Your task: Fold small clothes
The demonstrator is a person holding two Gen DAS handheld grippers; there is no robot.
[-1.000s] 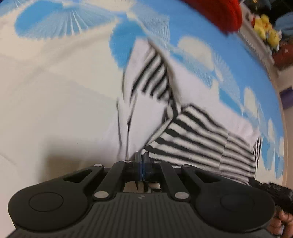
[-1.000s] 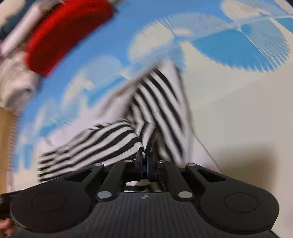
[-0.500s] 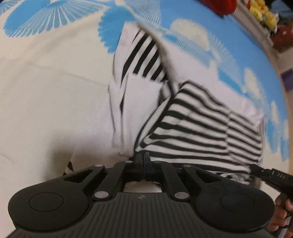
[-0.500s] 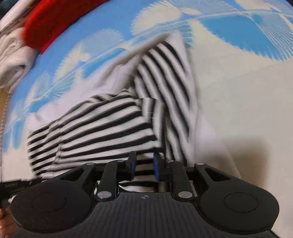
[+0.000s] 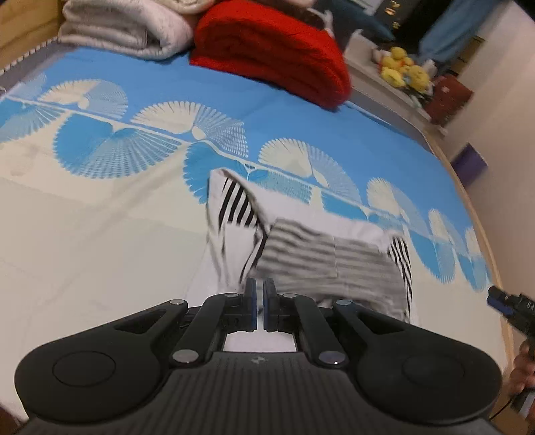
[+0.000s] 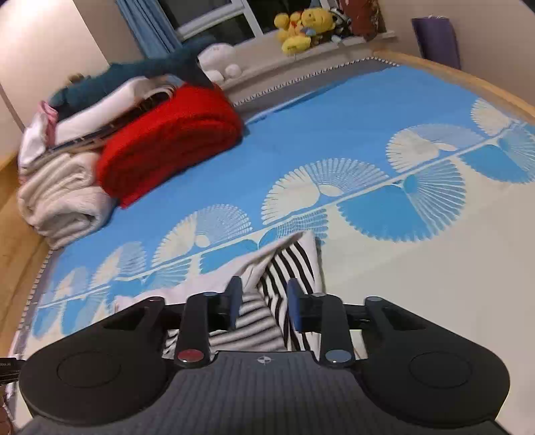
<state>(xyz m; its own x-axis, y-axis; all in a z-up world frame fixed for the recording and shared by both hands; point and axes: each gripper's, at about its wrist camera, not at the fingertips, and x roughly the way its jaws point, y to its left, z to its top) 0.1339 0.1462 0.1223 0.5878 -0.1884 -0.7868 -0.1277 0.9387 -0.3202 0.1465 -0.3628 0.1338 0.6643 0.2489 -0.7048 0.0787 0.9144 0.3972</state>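
A small black-and-white striped garment [image 5: 321,261] lies partly folded on the blue and cream bed cover [image 5: 100,234]; it also shows in the right wrist view [image 6: 287,267]. My left gripper [image 5: 260,302] is just in front of the garment's near edge, its jaws a narrow slit apart with nothing between them. My right gripper [image 6: 262,301] is open and empty above the garment's near side. The right gripper also shows at the right edge of the left wrist view [image 5: 511,304].
A folded red blanket [image 5: 277,53] and folded cream blankets [image 5: 123,26] lie at the far end of the bed. Yellow plush toys [image 6: 301,26] sit on a sill beyond. The wooden bed frame [image 5: 468,187] runs along the right side.
Both grippers have let go of the striped garment and pulled back and up from it. The right jaws opened wide. The garment now lies folded on the cover.
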